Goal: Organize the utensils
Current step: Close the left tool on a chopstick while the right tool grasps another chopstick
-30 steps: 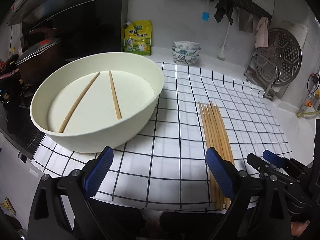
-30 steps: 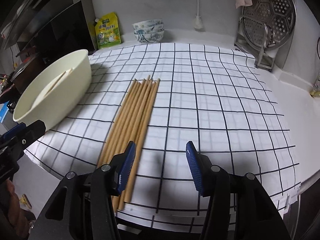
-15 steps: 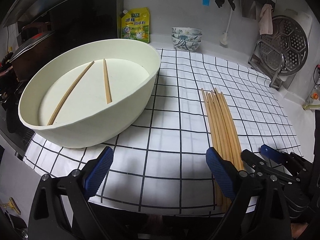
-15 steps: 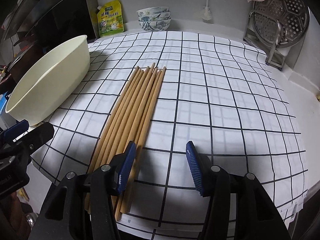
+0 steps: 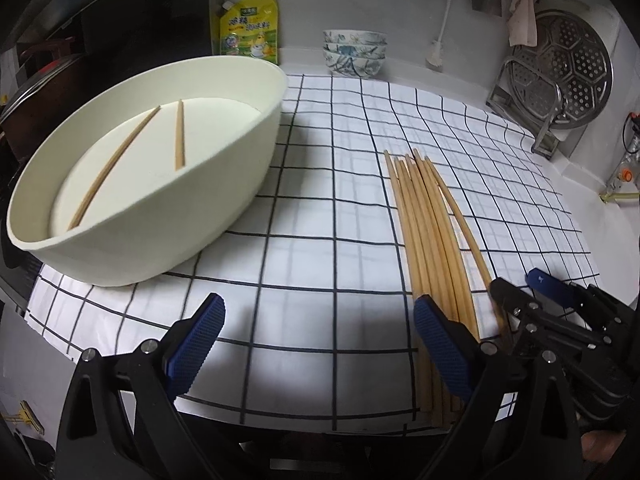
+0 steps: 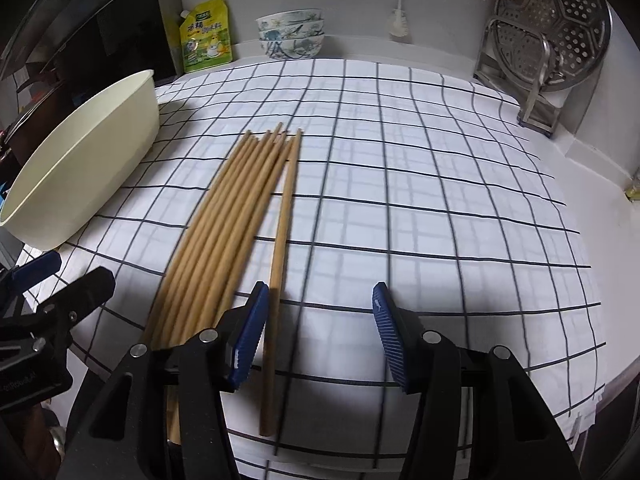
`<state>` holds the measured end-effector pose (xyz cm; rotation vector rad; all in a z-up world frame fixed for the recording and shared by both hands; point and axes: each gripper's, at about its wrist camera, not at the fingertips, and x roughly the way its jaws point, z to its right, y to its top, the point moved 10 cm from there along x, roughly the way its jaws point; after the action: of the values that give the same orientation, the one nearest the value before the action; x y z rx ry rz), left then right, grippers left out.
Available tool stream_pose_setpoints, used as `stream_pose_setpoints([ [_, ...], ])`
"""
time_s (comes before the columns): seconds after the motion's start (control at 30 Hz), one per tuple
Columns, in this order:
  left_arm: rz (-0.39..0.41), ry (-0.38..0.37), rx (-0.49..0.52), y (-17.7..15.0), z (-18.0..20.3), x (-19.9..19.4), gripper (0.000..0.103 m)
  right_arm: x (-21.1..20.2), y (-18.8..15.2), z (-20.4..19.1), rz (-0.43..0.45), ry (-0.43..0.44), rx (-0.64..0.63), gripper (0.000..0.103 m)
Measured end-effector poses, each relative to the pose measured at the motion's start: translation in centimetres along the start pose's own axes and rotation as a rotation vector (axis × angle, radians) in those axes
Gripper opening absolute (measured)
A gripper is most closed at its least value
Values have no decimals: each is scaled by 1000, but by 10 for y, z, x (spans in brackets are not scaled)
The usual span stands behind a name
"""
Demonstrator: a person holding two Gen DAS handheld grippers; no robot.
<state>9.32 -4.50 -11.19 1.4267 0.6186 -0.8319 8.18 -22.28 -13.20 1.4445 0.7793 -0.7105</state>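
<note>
Our right hand-held gripper [image 6: 320, 332] hangs low over the near edge of the checked cloth [image 6: 420, 200] with its blue pads spread wide and nothing clamped between them. One chopstick [image 6: 282, 232], splayed a little to the right of the others, runs in just beside the inner face of the left pad [image 6: 250, 340]; we cannot tell whether the pad touches it. The rest of the chopstick bundle [image 6: 228, 216] lies packed side by side to the left of that pad, tips pointing far, butt ends hidden under the gripper body.

Our left hand-held gripper [image 5: 316, 344] is likewise wide open and holds nothing, poised over bare cloth at the near edge. In its view the chopstick bundle [image 5: 428, 232] passes behind its right pad [image 5: 440, 348], and the black frame of the right gripper sits at the near right, over the bundle's outer stick.

To the left on the cloth stands a large cream bowl [image 5: 224, 184], well apart from the bundle, with two chopsticks [image 5: 120, 160] lying apart on its flat bottom.

Farther out, against the wall on the counter [image 5: 440, 84], we see a yellow pouch [image 5: 248, 28], a stack of patterned bowls [image 5: 354, 52], and at the far right a perforated steamer tray [image 5: 560, 68] propped upright in a metal rack.
</note>
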Motion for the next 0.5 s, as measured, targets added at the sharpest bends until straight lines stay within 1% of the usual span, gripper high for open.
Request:
stream_pose_setpoints([
  [0.13, -18, -4, 15, -2, 9, 7, 94, -1, -2, 17, 4, -8, 27, 51],
  [0.23, -25, 1, 34, -2, 16, 12, 94, -1, -3, 23, 5, -5, 42, 51],
  [0.43, -50, 26, 33, -4, 16, 25, 94, -2, -3, 18, 11, 20, 34, 51],
  [0.5, -54, 24, 27, -4, 17, 28, 95, -3, -2, 16, 14, 20, 30, 51],
])
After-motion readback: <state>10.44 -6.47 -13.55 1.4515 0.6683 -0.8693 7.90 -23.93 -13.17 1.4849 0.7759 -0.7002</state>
